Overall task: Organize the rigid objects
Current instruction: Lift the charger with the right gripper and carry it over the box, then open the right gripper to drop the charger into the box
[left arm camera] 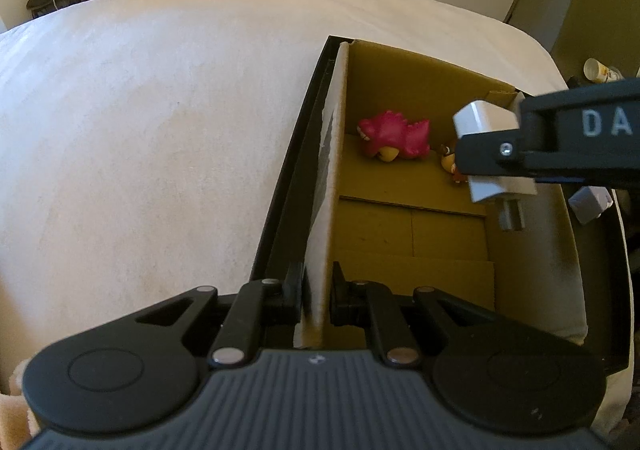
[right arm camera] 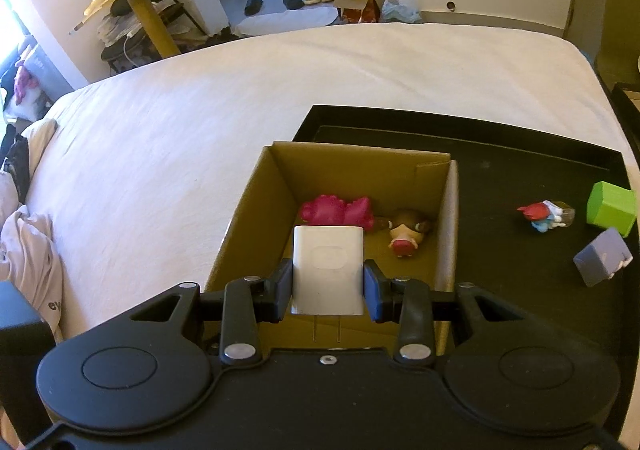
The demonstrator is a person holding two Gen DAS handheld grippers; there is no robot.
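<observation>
An open cardboard box stands on a black tray on a white bed. My left gripper is shut on the box's left wall. My right gripper is shut on a white plug charger and holds it above the box's near end; the charger also shows in the left wrist view. Inside the box lie a pink dinosaur toy and a small brown figure. The dinosaur also shows in the left wrist view.
On the tray right of the box lie a red-and-blue figurine, a green cube and a grey-blue block. The white bed sheet spreads to the left and beyond. Clothes lie at the bed's left edge.
</observation>
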